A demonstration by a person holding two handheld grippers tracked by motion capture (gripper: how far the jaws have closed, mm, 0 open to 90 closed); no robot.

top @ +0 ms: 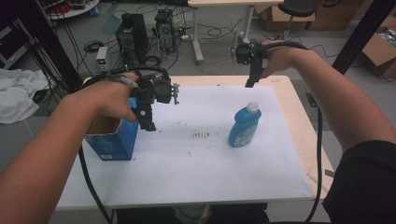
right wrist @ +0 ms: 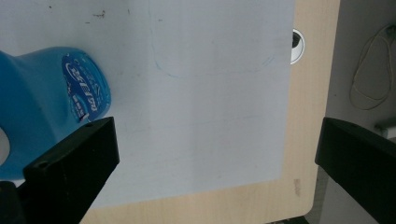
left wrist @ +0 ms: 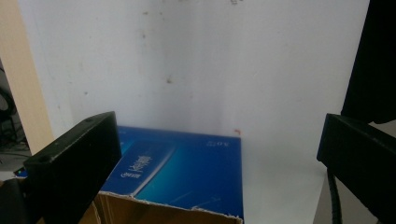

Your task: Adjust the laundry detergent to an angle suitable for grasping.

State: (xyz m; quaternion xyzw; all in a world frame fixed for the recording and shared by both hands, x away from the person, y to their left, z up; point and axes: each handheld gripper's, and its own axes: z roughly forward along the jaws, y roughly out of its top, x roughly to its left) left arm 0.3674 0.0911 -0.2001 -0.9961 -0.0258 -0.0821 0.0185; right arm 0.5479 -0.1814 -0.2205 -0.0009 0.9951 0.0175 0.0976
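I hold my left tool [top: 148, 122] open above the open blue carton [top: 113, 140] by the bench's [top: 299, 112] left edge; right tool [top: 251, 81] open, well above the blue detergent bottle [top: 243, 127], free sheet between.

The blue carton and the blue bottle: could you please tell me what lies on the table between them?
In the high view, nothing stands between the blue carton and the blue bottle: just white sheet with a few small dark smudges.
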